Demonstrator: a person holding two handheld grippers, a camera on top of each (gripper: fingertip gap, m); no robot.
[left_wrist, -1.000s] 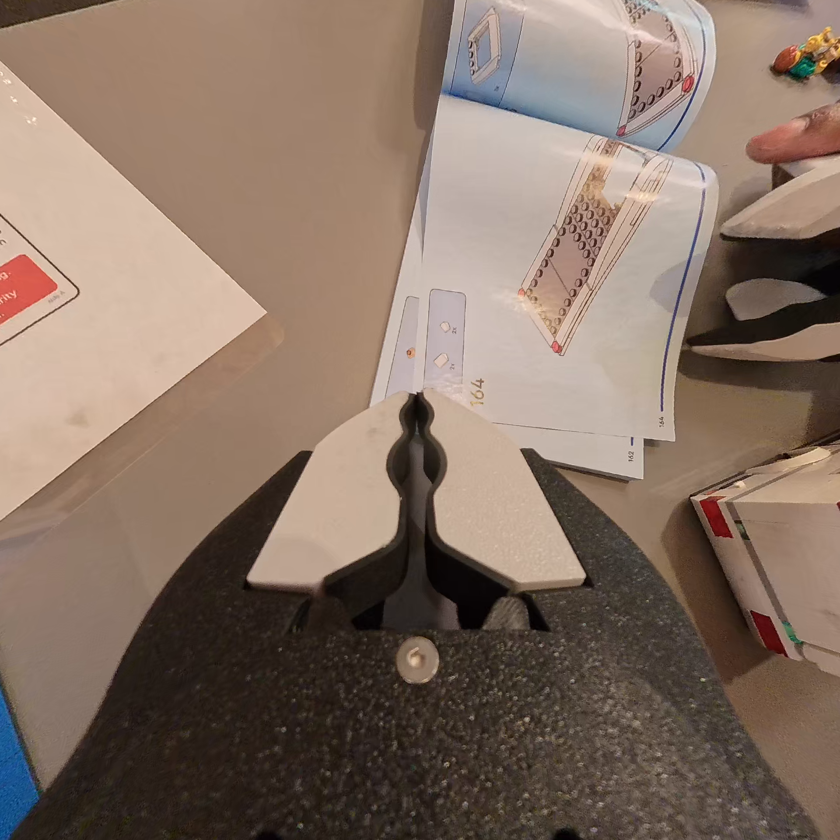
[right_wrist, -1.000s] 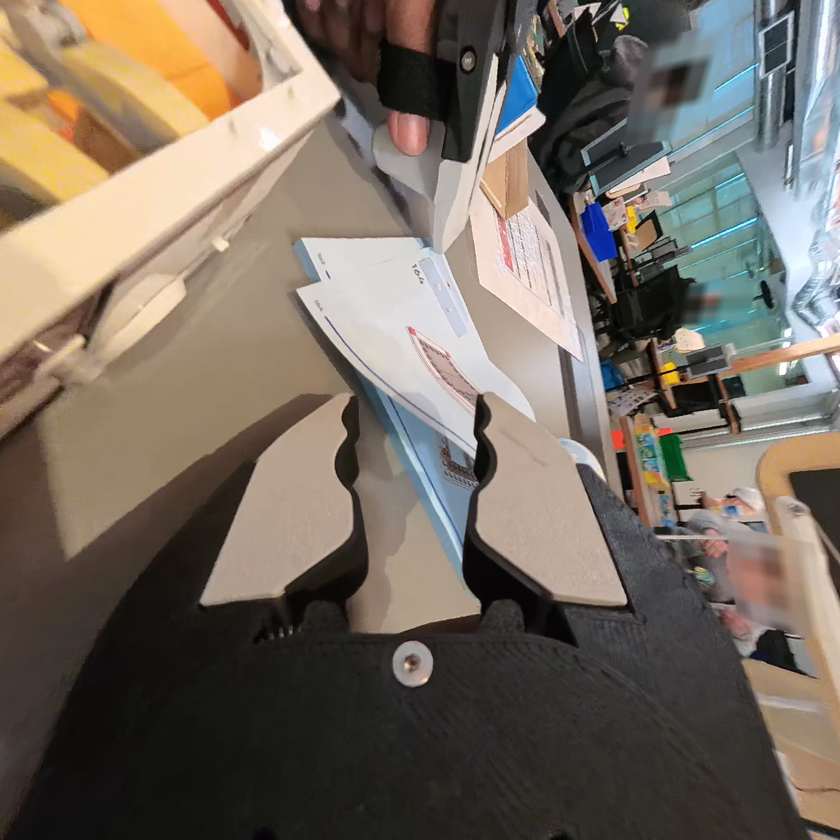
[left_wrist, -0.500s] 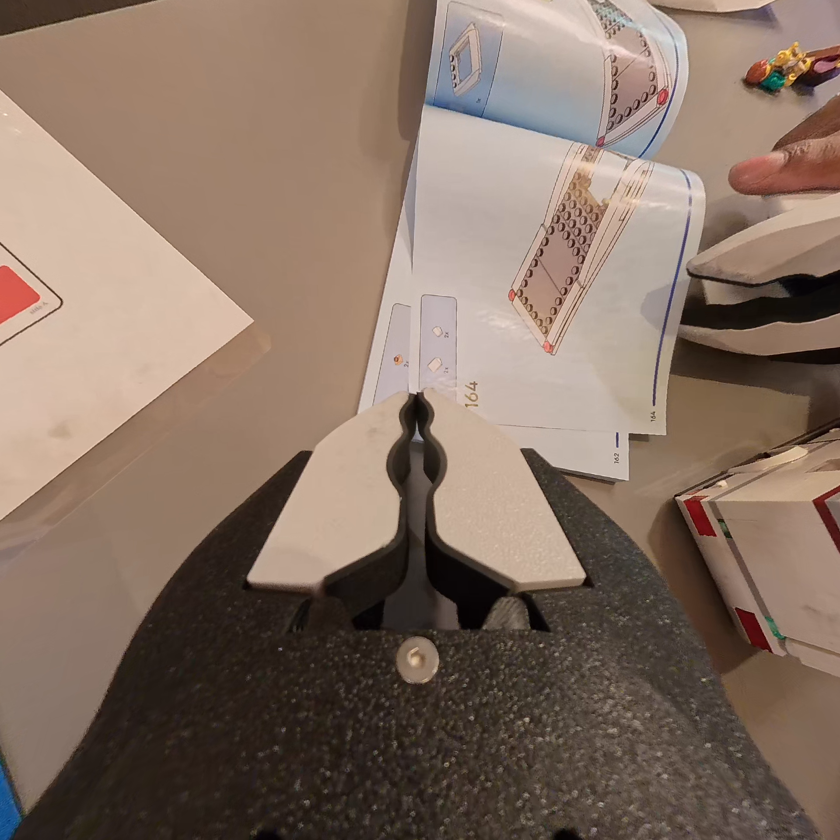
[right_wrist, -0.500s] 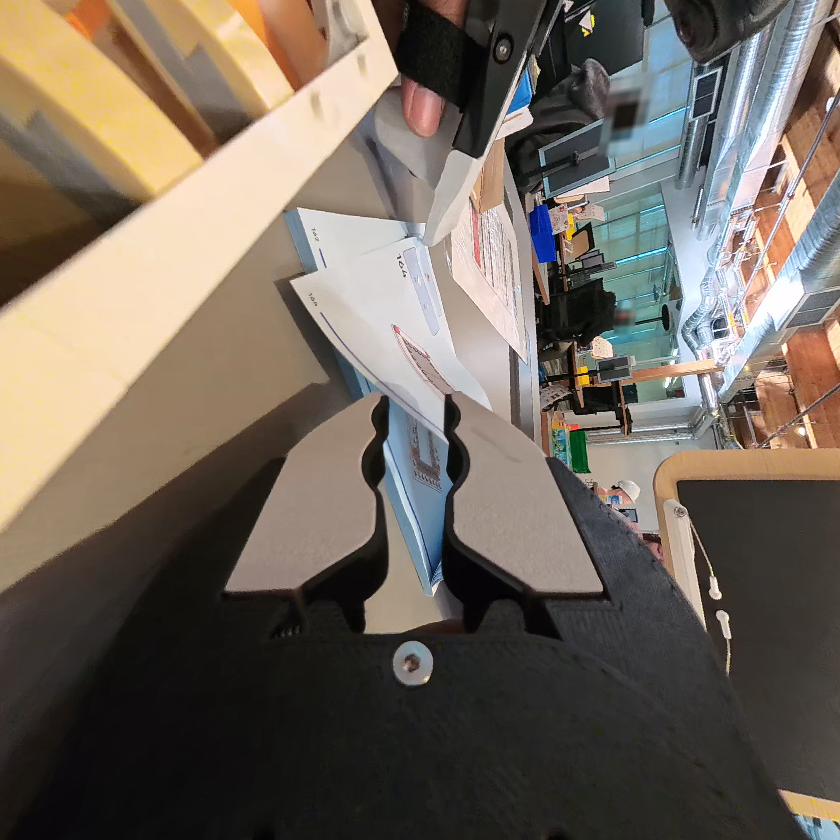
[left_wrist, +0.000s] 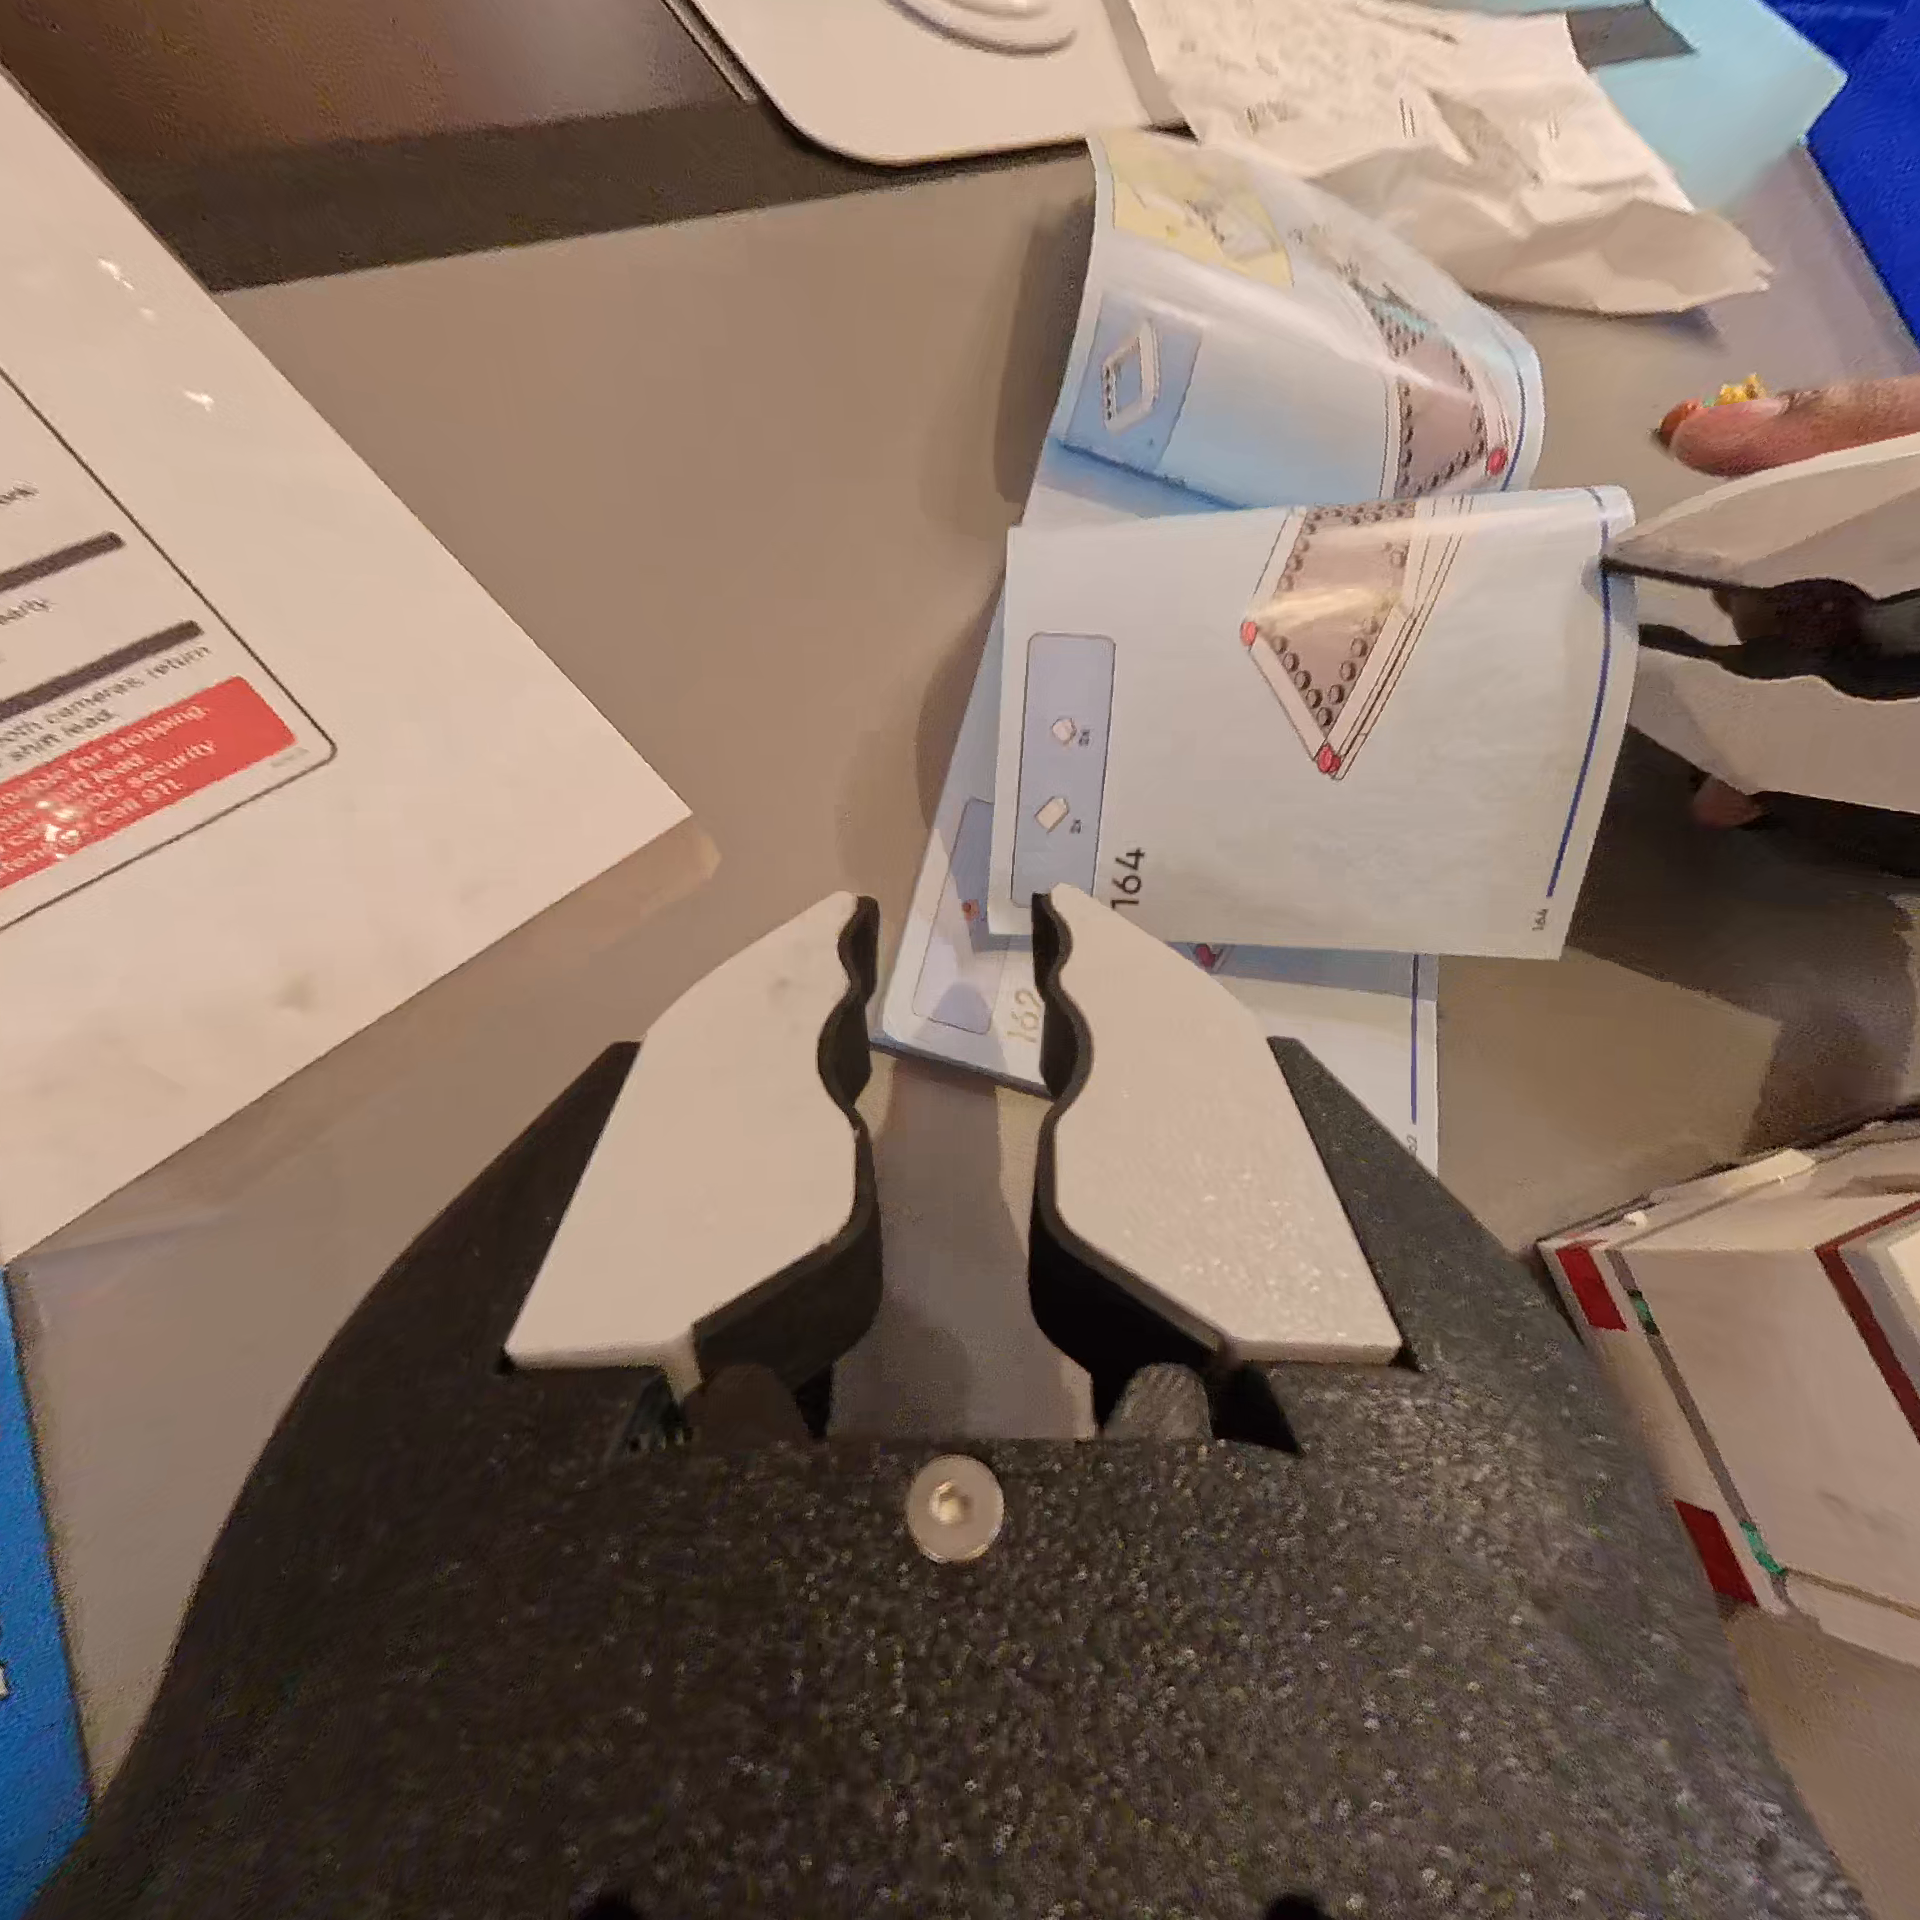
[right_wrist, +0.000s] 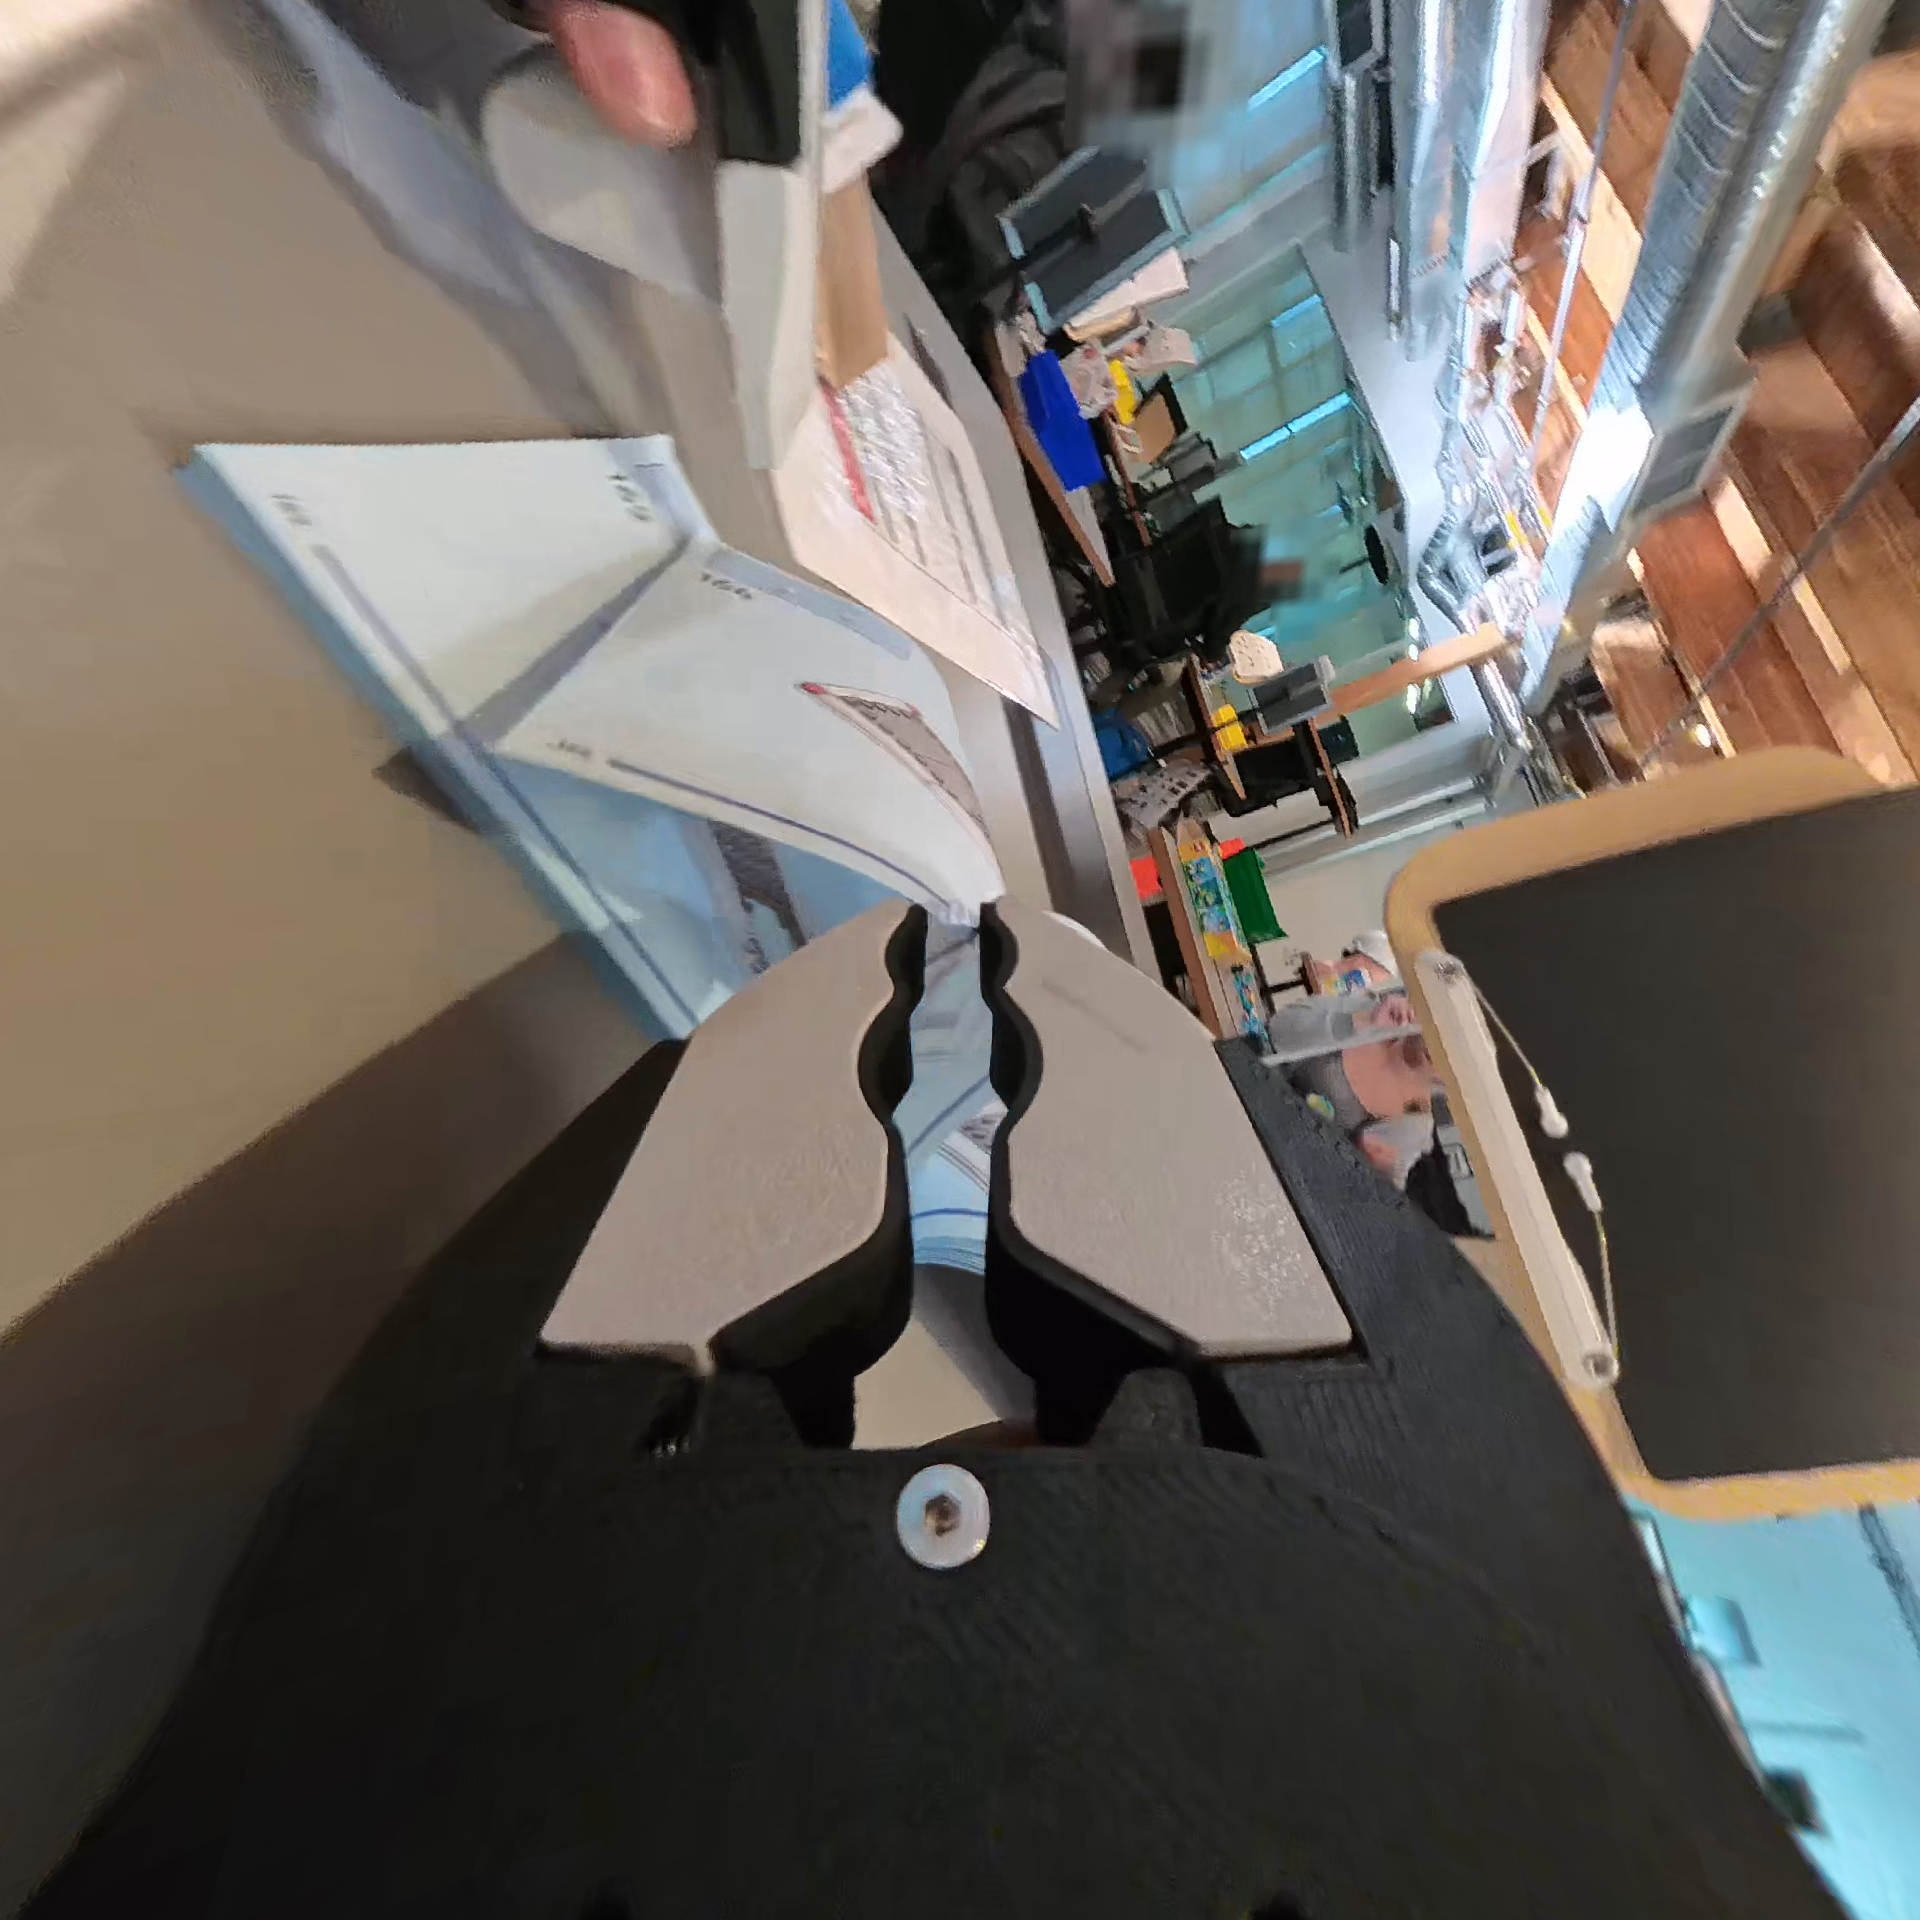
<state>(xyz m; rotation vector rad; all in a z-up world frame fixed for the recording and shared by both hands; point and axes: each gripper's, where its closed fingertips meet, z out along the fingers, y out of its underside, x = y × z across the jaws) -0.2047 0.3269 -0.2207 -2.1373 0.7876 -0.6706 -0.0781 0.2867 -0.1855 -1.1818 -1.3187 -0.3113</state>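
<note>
Hovering low over a grey-brown table, the left gripper stands with its fingers apart in the left wrist view, nothing between them but the table and the near corner of an open instruction booklet lying just ahead. The right fingertip overlaps a raised page's corner; contact cannot be judged. At the right edge of the frame the right gripper is largely cut off, its upper tip at the raised page's outer edge. A fingertip shows above it. A white brick-built model with red stripes is cropped at lower right, a laminated sheet at left, crumpled paper at top.

In the right wrist view, tilted and motion-blurred, the right gripper has its jaws nearly together with a narrow slit left between the tips. The lifted page's edge runs into that slit; whether the pads press on it is hard to make out. The left gripper smears across the upper left. Beyond the table edge lie a workshop with cluttered desks, exposed ducting and a dark wood-framed board at right.
</note>
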